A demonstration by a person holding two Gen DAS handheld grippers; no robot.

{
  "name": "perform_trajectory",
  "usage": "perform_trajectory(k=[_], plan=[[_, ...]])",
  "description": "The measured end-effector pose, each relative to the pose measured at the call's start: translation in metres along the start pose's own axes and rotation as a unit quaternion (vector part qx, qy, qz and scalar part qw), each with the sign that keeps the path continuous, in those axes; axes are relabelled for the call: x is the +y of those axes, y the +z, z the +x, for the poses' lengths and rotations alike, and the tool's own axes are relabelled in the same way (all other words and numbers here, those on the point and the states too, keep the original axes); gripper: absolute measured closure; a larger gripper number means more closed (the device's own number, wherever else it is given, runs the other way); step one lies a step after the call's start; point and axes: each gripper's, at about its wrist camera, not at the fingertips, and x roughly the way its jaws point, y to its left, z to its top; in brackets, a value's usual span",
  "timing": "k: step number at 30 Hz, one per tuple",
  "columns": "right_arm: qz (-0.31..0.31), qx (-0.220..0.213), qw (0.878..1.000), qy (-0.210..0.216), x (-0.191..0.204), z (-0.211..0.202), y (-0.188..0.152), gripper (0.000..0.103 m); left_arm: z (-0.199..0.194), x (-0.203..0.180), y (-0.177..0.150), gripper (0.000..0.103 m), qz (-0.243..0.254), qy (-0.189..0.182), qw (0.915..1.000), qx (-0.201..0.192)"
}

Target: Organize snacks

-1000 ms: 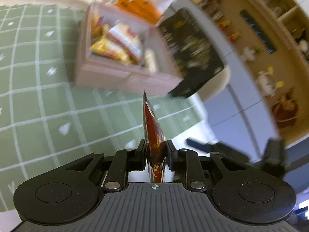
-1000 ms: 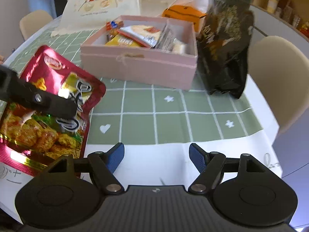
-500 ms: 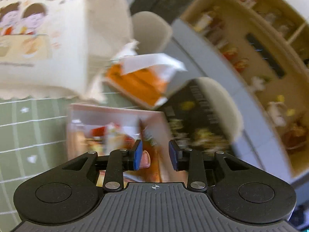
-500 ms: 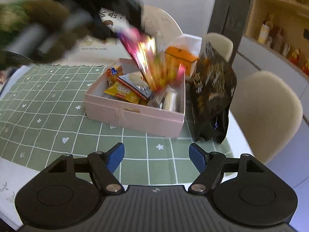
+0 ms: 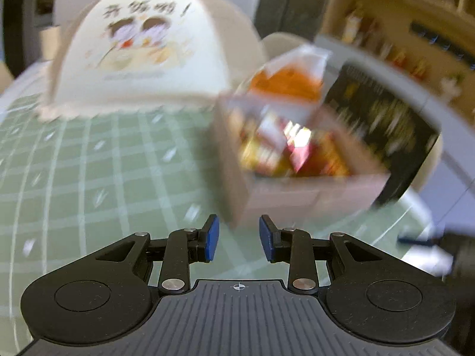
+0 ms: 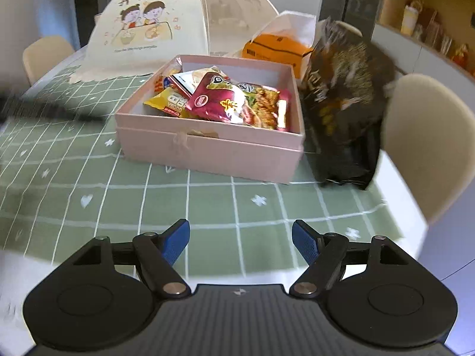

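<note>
**Both grippers empty; the last loose bag stands at the right of the box**

Nearest to you in the right wrist view, your right gripper (image 6: pixel 240 241) stands wide open with nothing between its blue pads, low in the frame over the green checked cloth on the desk (image 6: pixel 207 204). In the left wrist view, your left gripper (image 5: pixel 239 238) has its jaws parted by a narrower gap. They have just been opening, and nothing sits between them now; the red packet they pinched a second ago is gone from them.

Further up the frame lies the pink box (image 6: pixel 207 148), its long side running across the picture and its open top towards you. Inside it, the red snack packet (image 6: pixel 225 101) rests on top of the other packets, slightly right of the box's centre, with a yellow packet (image 6: pixel 166 103) at its left.

The relation that matters next: the black snack bag (image 6: pixel 344 101) stands upright, touching the right end of the box, at centre right of the right wrist frame. Its long axis runs roughly top to bottom, leaning a little. It lies up and to the right of your right gripper, which looks the nearer one; in the blurred left view the bag sits far right, beyond the box. I judge that the right hand should take it.

Behind the box are an orange carton (image 6: pixel 276 50) and a cream food cover (image 6: pixel 154 26).
</note>
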Motion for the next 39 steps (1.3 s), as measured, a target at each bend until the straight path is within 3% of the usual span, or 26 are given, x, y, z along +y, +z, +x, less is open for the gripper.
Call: perform_trajectory(k=[4,7,11,14,22,39], plan=[[0.006,0.014,1.000,0.009,0.013,0.033,0.009,0.026,0.013,0.004,-0.024,0.069,0.007,0.034,0.9994,0.009],[-0.005,-0.008,1.000,-0.001,0.022,0.038,0.012,0.021,0.022,0.001,-0.028,0.069,0.010,0.053,0.9985,-0.013],[0.019,-0.024,0.999,-0.033,0.018,0.050,0.011,0.000,0.035,-0.013,-0.029,0.068,0.036,0.075,0.9957,-0.041],[0.060,-0.031,0.998,-0.012,0.004,0.056,0.010,0.000,0.042,-0.024,-0.030,0.069,0.052,0.079,0.9940,-0.054],[0.052,-0.078,0.995,-0.021,0.004,0.057,-0.005,0.000,0.044,-0.031,-0.033,0.068,0.045,0.091,0.9928,-0.064],[0.051,-0.078,0.995,-0.018,0.003,0.055,-0.004,0.000,0.043,-0.027,-0.033,0.068,0.041,0.086,0.9935,-0.064]])
